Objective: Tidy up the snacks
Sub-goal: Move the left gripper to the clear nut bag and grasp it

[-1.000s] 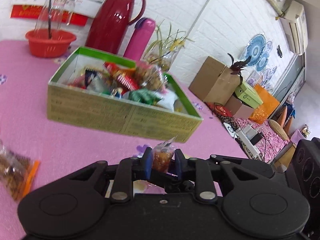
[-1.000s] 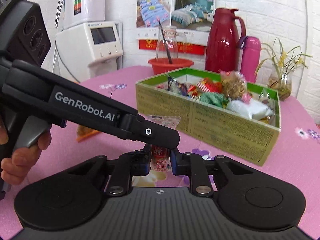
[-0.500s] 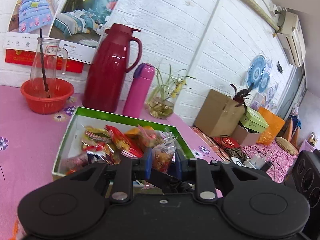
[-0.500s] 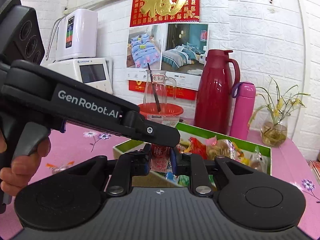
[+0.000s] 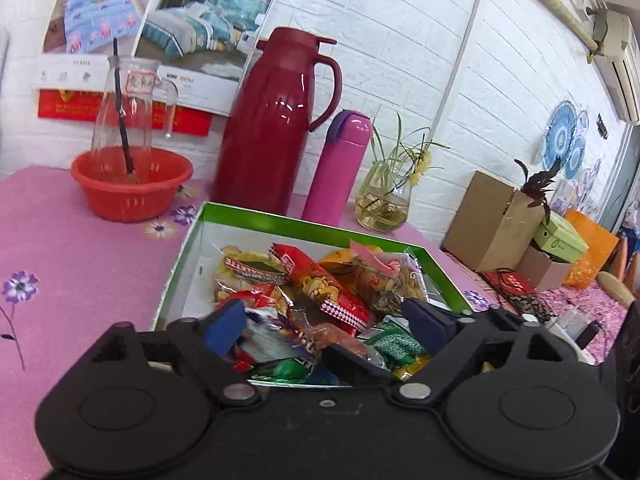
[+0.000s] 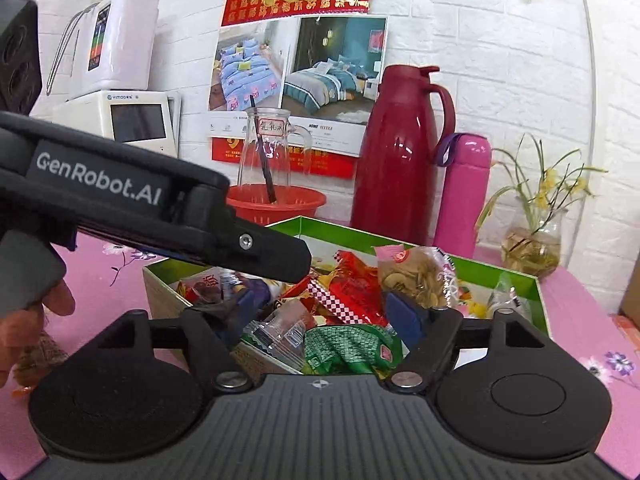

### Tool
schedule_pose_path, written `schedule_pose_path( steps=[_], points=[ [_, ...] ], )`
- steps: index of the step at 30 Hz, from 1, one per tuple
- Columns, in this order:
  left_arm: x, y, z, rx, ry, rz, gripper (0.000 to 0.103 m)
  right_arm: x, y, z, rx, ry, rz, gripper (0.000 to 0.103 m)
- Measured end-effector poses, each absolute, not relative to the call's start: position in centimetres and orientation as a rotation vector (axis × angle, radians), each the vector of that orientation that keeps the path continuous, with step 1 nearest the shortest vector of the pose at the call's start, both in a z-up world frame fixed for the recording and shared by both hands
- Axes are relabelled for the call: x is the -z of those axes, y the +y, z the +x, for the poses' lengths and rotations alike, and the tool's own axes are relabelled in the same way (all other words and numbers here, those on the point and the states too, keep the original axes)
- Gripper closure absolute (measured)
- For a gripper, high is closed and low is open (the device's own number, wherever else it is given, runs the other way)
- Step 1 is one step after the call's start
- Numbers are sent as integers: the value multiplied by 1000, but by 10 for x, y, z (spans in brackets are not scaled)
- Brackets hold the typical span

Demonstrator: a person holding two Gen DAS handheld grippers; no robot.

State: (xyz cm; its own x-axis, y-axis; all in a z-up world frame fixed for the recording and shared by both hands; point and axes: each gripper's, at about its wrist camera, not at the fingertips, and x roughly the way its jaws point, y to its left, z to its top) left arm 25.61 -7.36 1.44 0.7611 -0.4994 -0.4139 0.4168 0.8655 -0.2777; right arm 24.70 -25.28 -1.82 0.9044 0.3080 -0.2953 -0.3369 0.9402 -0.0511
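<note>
The green-rimmed snack box (image 5: 276, 222) is heaped with packets. My left gripper (image 5: 325, 324) hangs over its near edge with its jaws opening; nothing is pinched between the blue pads (image 5: 224, 326). An orange-brown packet (image 5: 336, 334) lies loose on the heap below them. My right gripper (image 6: 326, 312) is over the same box (image 6: 500, 274), also opening and gripping nothing. A green packet (image 6: 348, 348) and a clear packet (image 6: 280, 332) lie under it. The left gripper's body (image 6: 160, 208) crosses the right wrist view from the left, above a red-printed packet (image 6: 204, 286).
Behind the box stand a red thermos (image 5: 276, 128), a pink bottle (image 5: 340, 168), a red basin (image 5: 128, 188) holding a glass jug, and a vase with a plant (image 5: 384, 204). Cardboard boxes (image 5: 496, 224) sit off the table's right. A person's hand (image 6: 24, 320) holds the left gripper; a snack packet (image 6: 40, 356) lies beneath it.
Both grippers moved forward from the table in front of the box to above it, then opened. The orange-brown packet and the small red-printed packet they held have left the pads.
</note>
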Motion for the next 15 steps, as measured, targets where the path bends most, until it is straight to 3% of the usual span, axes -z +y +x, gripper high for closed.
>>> schedule_pose_path(
  steps=[15],
  points=[
    [-31,-63,186,397,555,-144,6,-3,-249,182,-406,304,-123,0]
  ],
)
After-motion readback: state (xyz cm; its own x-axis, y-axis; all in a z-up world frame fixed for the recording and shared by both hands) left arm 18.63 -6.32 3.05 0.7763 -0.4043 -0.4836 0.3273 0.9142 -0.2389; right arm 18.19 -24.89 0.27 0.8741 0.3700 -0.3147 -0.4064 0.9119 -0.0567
